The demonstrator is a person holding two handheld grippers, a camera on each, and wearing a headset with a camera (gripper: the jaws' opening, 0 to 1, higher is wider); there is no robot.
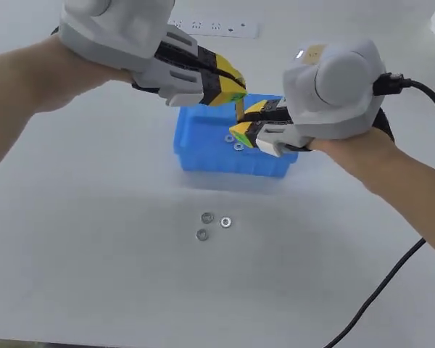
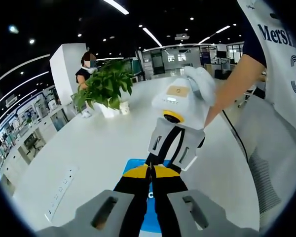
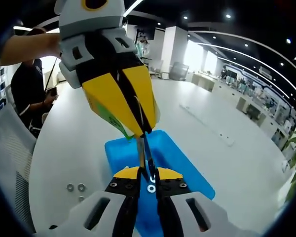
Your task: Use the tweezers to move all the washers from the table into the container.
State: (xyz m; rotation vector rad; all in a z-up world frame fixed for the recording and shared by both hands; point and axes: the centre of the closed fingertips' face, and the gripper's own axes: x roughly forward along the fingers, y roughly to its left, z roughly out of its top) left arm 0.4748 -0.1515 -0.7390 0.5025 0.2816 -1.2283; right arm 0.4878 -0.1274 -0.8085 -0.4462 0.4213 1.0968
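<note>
White worktop [image 1: 94,261]: your left tool [image 3: 140,132] and right tool [image 3: 148,174] both clamp the tweezers [image 3: 140,150]; washers [image 1: 206,217] lie at 6 o'clock from the container [image 1: 199,148].

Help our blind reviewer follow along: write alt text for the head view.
The left hand-held gripper and right hand-held gripper meet on tweezers above a blue container holding washers. Three more washers lie on the white table nearer the camera.
</note>
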